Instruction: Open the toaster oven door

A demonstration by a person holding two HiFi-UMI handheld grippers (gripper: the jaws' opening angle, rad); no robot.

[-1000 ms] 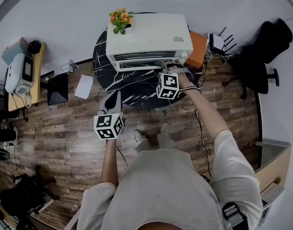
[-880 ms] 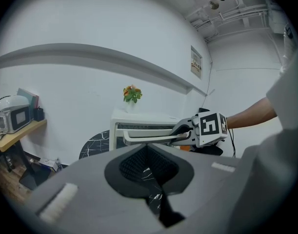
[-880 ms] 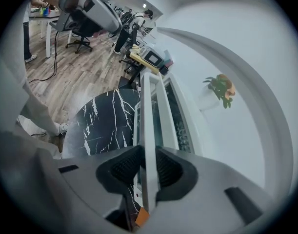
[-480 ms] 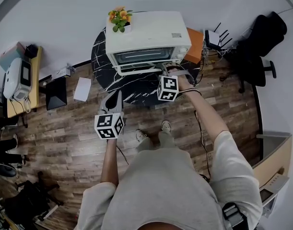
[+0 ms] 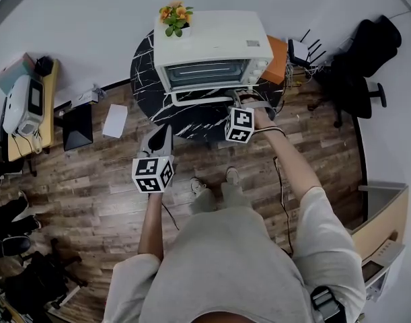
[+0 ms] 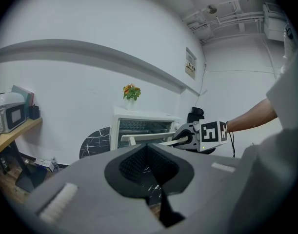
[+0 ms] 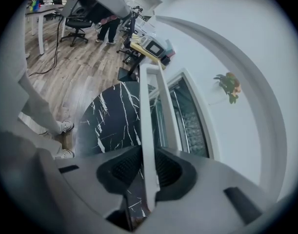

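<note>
A white toaster oven (image 5: 212, 42) stands on a round black marble table (image 5: 146, 73). Its glass door (image 5: 208, 73) is tilted out at the top, and the white bar handle (image 5: 198, 101) hangs out in front of it. My right gripper (image 5: 235, 99) is shut on the right end of that handle; in the right gripper view the bar (image 7: 148, 130) runs straight between the pads (image 7: 124, 167). My left gripper (image 5: 163, 132) hovers at the table's near edge, left of the oven, shut and empty. From there I see the oven (image 6: 144, 126) and the right gripper (image 6: 180, 139) on the handle.
A small pot of orange flowers (image 5: 176, 15) sits on the oven's top left corner. An orange box (image 5: 278, 59) lies at the table's right, beside a router (image 5: 303, 49) and a black office chair (image 5: 366, 66). A shelf with a white appliance (image 5: 23, 103) stands far left.
The right gripper has pulled the handle toward me and a little down, so the door has swung out from the oven front. The left gripper has barely shifted.
</note>
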